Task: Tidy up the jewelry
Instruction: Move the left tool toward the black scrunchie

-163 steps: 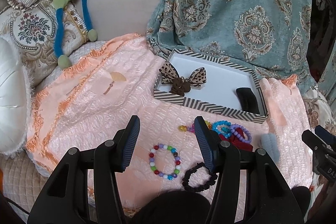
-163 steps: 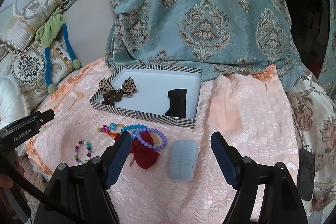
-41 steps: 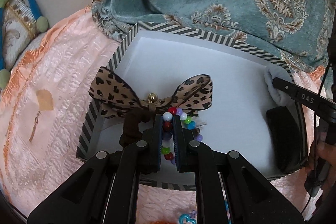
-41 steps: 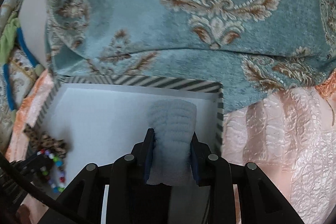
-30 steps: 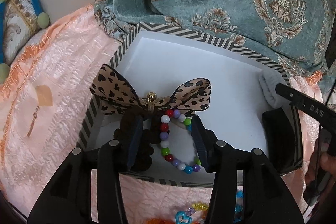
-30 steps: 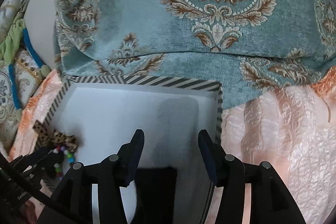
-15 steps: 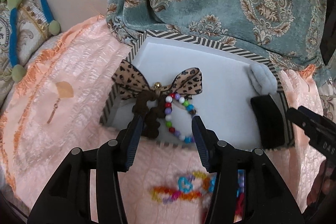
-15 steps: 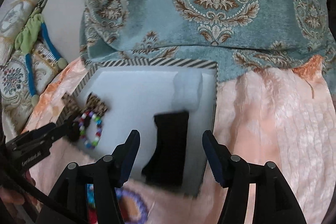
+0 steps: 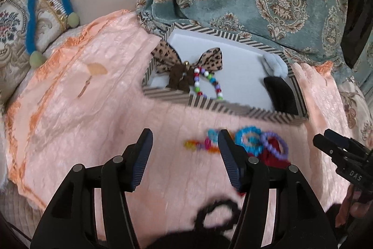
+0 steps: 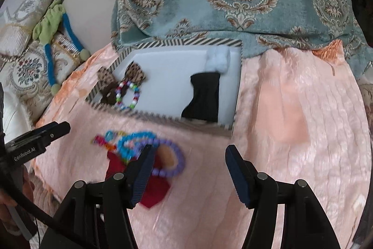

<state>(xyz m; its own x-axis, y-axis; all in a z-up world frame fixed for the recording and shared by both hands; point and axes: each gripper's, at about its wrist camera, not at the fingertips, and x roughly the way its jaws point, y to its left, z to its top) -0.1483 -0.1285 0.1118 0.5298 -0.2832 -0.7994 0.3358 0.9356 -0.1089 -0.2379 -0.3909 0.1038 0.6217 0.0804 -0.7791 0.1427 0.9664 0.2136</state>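
While both tongs, left (image 9: 184, 151) and right (image 10: 188, 165), hang open and empty: bracelet tangle (image 10: 139, 144) near box (image 9: 244, 109) front edge; pinching one strand likely drags neighbours along.

**Soft daylight, motion blur near the lens**

Both views are evenly and brightly lit by diffuse light, with faint shadows and no glare. Fisheye distortion bends the edges, and dark vignetting fills the corners. The striped box (image 9: 233, 109) stays fairly sharp, while the bead bracelets (image 10: 139, 144) on the peach cloth (image 10: 291, 120) and the black scrunchie (image 9: 216, 214) smear with motion blur.
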